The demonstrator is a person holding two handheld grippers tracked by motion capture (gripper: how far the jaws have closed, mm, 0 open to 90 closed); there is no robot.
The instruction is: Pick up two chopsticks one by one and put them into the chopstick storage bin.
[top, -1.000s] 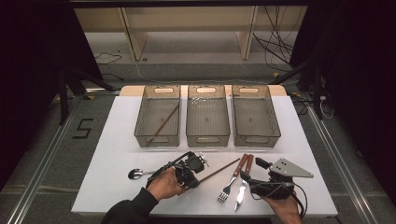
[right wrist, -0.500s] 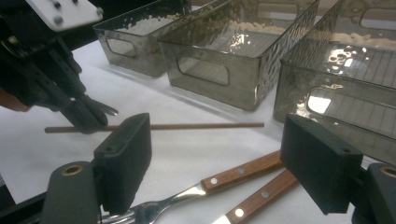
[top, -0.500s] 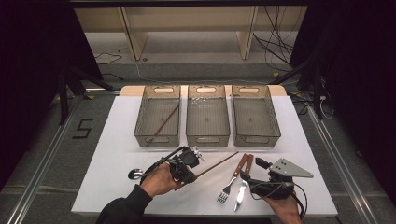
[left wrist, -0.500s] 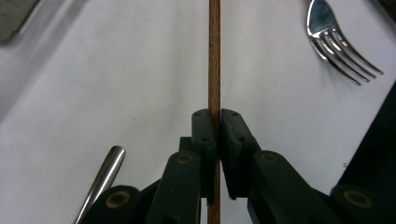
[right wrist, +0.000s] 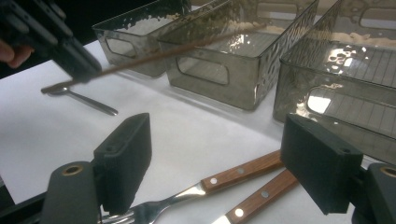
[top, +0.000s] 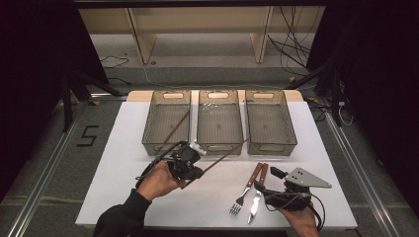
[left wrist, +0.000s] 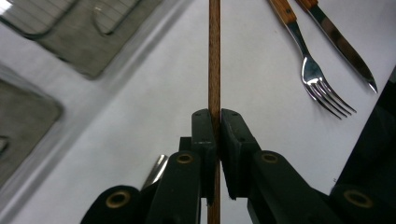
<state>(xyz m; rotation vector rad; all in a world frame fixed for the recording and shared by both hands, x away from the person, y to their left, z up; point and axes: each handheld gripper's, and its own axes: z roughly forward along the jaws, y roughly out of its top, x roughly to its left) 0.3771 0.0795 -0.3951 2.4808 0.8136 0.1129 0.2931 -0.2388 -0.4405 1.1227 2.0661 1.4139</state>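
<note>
My left gripper is shut on a thin brown chopstick, held off the white table with its far end near the front of the middle bin. In the left gripper view the jaws pinch the chopstick upright between them. A second chopstick lies in the left bin. My right gripper rests open at the front right, beside the wooden handles of a fork and a knife. Its pads stand wide either side of the fork handle.
A third, right bin stands empty in the row at the back. A spoon lies on the table below my left gripper. White table spreads left and in front of the bins.
My left gripper has risen and moved toward the bins, lifting the chopstick off the table. The right gripper, fork and knife have not moved.
</note>
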